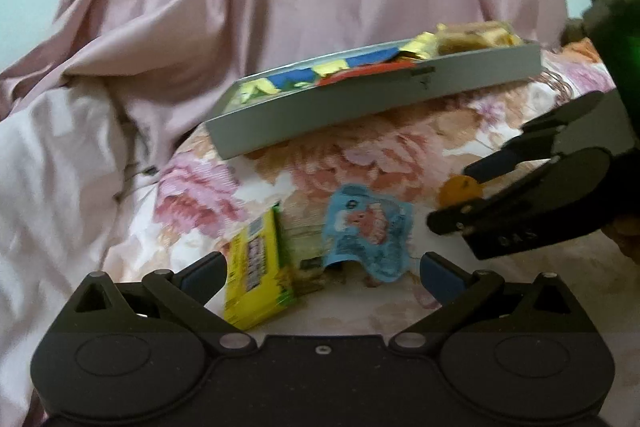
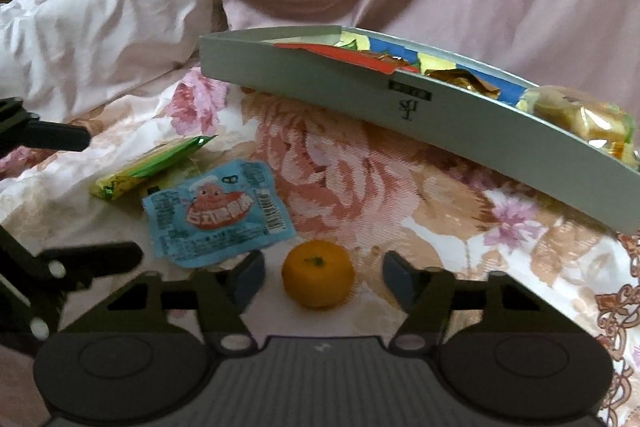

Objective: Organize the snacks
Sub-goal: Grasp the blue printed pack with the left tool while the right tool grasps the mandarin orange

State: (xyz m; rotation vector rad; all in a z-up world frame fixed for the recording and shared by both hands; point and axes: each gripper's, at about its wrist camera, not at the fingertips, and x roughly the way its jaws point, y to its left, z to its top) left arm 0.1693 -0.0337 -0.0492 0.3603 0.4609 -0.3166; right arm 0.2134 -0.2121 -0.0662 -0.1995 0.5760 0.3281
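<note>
A grey box (image 1: 384, 99) (image 2: 400, 103) holding several wrapped snacks lies on a flowered bedspread. My left gripper (image 1: 322, 269) is open over a yellow-green packet (image 1: 256, 275) and a blue sachet (image 1: 368, 227), touching neither. My right gripper (image 2: 324, 275) is open, with a small orange (image 2: 318, 273) between its fingers, not gripped. The right gripper (image 1: 456, 199) shows at the right of the left wrist view, with the orange (image 1: 456, 191) partly hidden behind it. The packet (image 2: 148, 165) and sachet (image 2: 218, 213) lie left of the orange. The left gripper's fingers (image 2: 60, 137) show at the left edge.
A crumpled pink and white duvet (image 1: 160, 27) (image 2: 120, 23) is heaped behind and to the left of the box. The flowered bedspread (image 2: 360, 179) lies between the box and the loose snacks.
</note>
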